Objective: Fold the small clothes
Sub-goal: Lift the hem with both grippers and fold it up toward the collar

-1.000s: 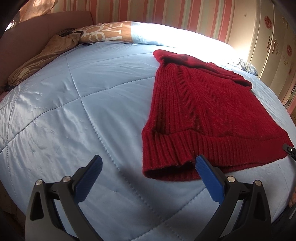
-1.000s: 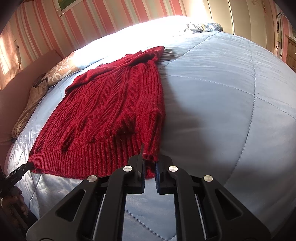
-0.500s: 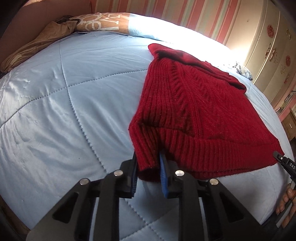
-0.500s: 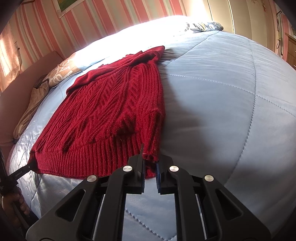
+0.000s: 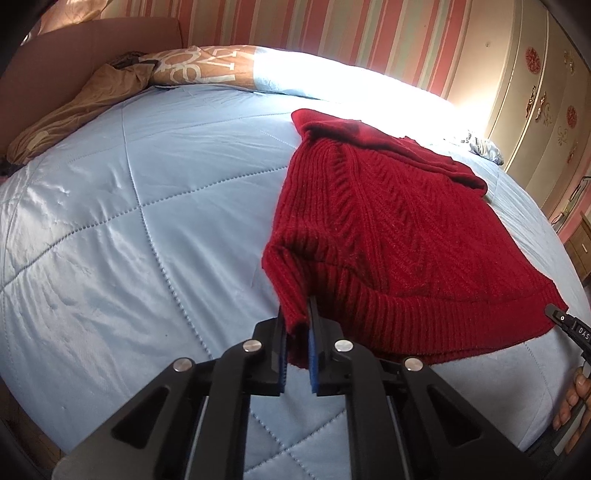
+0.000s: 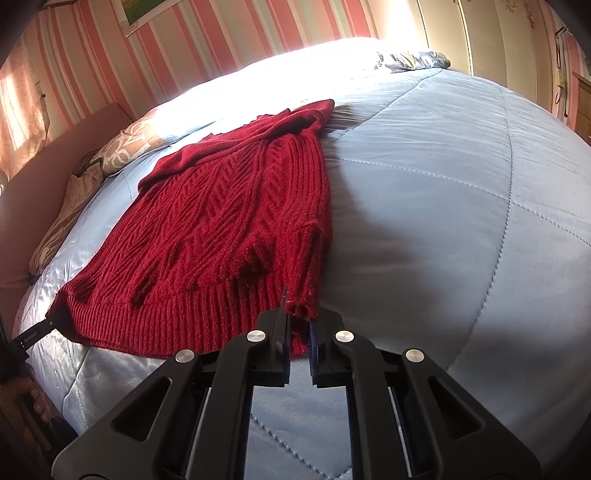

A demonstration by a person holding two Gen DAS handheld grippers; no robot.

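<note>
One red knit sweater [image 5: 388,236] lies spread on the light-blue quilted bed cover [image 5: 147,221], its ribbed hem toward the cameras and its collar toward the far side. The hem's two near corners are each gripped. At the sweater's left corner, the left gripper [image 5: 297,343] has its jaws pinched on a fold of the ribbed edge; these jaws have just been closing, and the knit now sits between the blue pads, drawn up slightly off the cover. At the opposite corner, the right gripper [image 6: 299,332] has its jaws closed down to a narrow gap on a hanging ribbed strip of the sweater [image 6: 229,229], which rises in a small peak from the hem into the jaws. The body of the garment between the two corners rests flat on the cover, with shallow creases above the hem.

In the left wrist view, the tip of the right gripper and the fingers [image 5: 570,398] of the hand holding it show at the right edge. In the right wrist view, the tip of the left gripper and part of a hand show at the left edge.

Beyond the sweater, a brown patterned pillow [image 5: 207,70] and a tan cloth [image 5: 74,107] lie near the headboard [image 5: 88,48]. A striped wall [image 5: 332,33] stands behind the bed, and a cream wardrobe [image 5: 535,92] stands to the right.
</note>
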